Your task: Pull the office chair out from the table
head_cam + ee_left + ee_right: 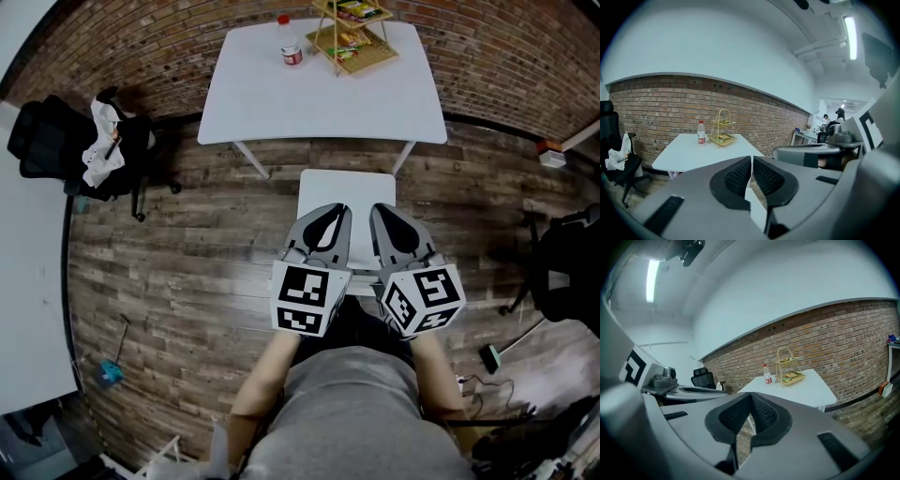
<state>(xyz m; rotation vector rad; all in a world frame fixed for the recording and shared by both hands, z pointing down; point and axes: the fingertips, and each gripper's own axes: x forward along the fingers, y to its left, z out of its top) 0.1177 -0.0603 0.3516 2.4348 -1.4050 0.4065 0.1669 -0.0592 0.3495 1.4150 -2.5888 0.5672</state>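
No word, brand or number reads anywhere. The bottle on the bench wears a red label with print too small to make out, and the snack packets on the tiered stand show colour only. Cubes on my left gripper and right gripper carry black-and-white square markers, patterns without letters or digits.

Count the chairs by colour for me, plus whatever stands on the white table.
White chair: 1
Black chairs: 2, one left, one right
Bottle: 1
Tiered basket stand: 1
Total: 5
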